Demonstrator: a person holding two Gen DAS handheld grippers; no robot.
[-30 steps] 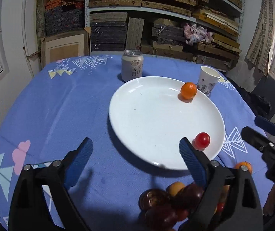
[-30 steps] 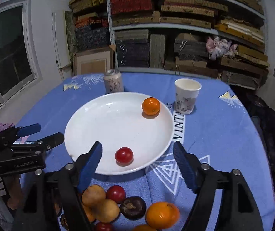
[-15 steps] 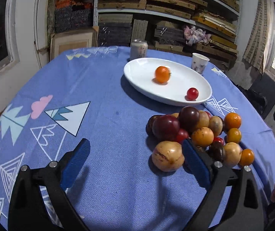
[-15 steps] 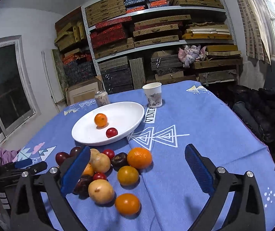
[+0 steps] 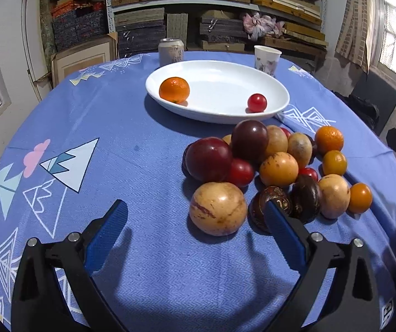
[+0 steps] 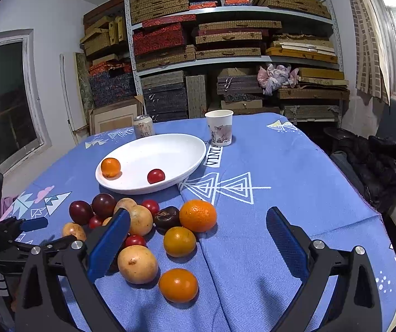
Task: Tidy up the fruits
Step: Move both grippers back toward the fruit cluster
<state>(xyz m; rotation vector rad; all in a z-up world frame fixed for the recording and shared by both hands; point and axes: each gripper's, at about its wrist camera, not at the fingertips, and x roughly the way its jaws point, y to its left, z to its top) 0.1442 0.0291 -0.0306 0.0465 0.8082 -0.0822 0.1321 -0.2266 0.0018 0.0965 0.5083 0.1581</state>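
A white plate point(image 5: 225, 113) point(image 6: 192, 163) sits mid-table and holds an orange point(image 5: 174, 90) point(image 6: 110, 167) and a small red tomato point(image 5: 257, 103) point(image 6: 156, 176). In front of it lies a pile of several fruits: dark red plums point(image 5: 209, 159) point(image 6: 80, 212), tan round fruits point(image 5: 217, 208) point(image 6: 137, 264), oranges point(image 6: 198, 215) and dark wrinkled ones point(image 5: 305, 197). My left gripper point(image 5: 198, 229) hovers open just short of the pile's near edge, a tan fruit ahead of its gap. My right gripper point(image 6: 198, 235) stands open wide above the pile's right side, holding nothing.
A drink can point(image 5: 171, 51) point(image 6: 143, 130) and a paper cup point(image 5: 267, 59) point(image 6: 219, 127) stand behind the plate. A blue patterned cloth point(image 6: 281, 179) covers the table. Shelves of boxes fill the back wall; a dark chair with a jacket point(image 6: 375, 160) is at the right.
Both grippers have pulled back from the plate toward the near edge and sunk lower. The tomato stays on the plate. The right jaws have spread wider; the fruit pile now lies ahead of both.
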